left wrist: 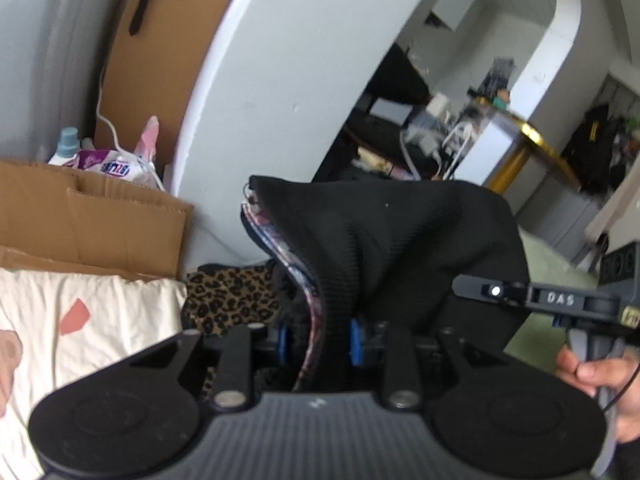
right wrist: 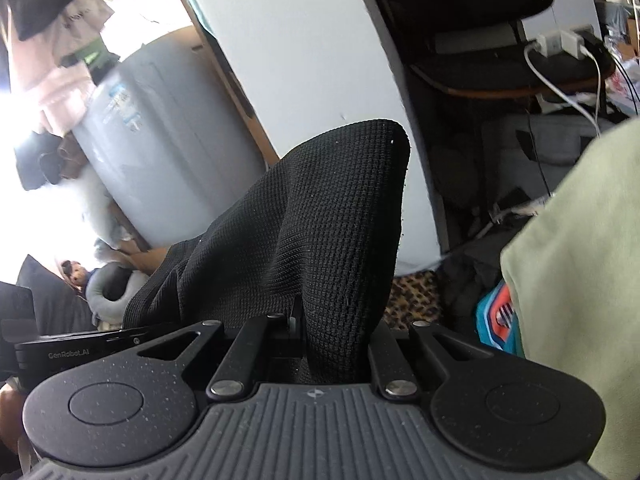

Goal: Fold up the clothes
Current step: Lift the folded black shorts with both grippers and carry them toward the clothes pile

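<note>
Both grippers are clamped on the same black waffle-knit garment (left wrist: 392, 236), which is held up in the air between them. The left gripper (left wrist: 320, 340) pinches a bunched edge between its blue-padded fingers (left wrist: 355, 340), and you can see a pinkish patterned lining (left wrist: 308, 280) peeking out along that edge. The right gripper (right wrist: 336, 340) has its fingers buried in the cloth too, so the fabric rises like a tent right in front of the lens and blocks most of the middle of both views.

Around it is pretty cluttered. From the left wrist: a cream bedsheet with pink patches (left wrist: 80, 320) lower left, a leopard-print fabric (left wrist: 228, 296) just beside it and partly behind the gripper, a brown cardboard box (left wrist: 92, 216) with a white-and-purple bag (left wrist: 116, 164) poking up behind it, and a big white curved panel (left wrist: 280, 80) straight ahead. The other handheld device shows at the right edge, with a person's hand (left wrist: 600, 376) around its grip.

From the right wrist: a pale green cloth (right wrist: 580, 280) fills the right side, a grey cylindrical drum (right wrist: 160, 140) sits left of the white panel, and white charger cables (right wrist: 560, 80) hang upper right.
</note>
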A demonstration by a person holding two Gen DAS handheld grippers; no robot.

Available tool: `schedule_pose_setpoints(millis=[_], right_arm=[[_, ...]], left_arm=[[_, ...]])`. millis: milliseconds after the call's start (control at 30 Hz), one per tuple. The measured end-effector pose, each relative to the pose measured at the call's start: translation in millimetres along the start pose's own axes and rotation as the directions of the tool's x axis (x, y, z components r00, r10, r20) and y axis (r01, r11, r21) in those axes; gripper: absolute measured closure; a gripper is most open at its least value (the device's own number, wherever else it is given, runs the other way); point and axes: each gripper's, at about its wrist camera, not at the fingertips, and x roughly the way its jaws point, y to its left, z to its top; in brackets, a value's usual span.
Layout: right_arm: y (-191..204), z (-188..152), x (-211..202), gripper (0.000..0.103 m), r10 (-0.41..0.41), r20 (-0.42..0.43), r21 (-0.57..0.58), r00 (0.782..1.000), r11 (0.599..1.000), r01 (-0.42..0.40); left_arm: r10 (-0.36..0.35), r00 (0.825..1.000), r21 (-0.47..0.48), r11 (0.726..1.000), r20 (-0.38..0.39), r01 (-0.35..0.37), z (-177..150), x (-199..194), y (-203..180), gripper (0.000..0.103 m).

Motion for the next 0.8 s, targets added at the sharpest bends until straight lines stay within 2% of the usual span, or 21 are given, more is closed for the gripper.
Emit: schedule_pose_setpoints(millis=[167,400,533,667,800], right_arm=[[-21,-11,22,0.096,-0.028,-0.021,0.018,0.999,0.999,0.029],[-36,-33,53,0.095,-0.061,-0.033,-0.041,0.998,0.997,0.059],[-47,-52,70,0.095,-0.083,-0.036,-0.018,0.996,0.996,0.082],[-63,-65,85,0.095,-0.079,-0.042,0.039,0.996,0.996,0.081],[-70,-70,102,0.095,-0.094,-0.046,0.021,0.994,0.995,0.095]], left_arm=[[-0.043,0.999,-0.029,0.999,-0.004,0.043,-11,25,16,0.073],[-0.078,0.997,-0.097,0.992,-0.022,0.076,-44,64,45,0.073],[-0.091,0.995,-0.14,0.987,-0.036,0.085,-64,82,59,0.073],[-0.102,0.994,-0.16,0.983,-0.039,0.094,-70,100,71,0.073],[-0.113,0.993,-0.18,0.978,-0.043,0.104,-76,118,83,0.073]])
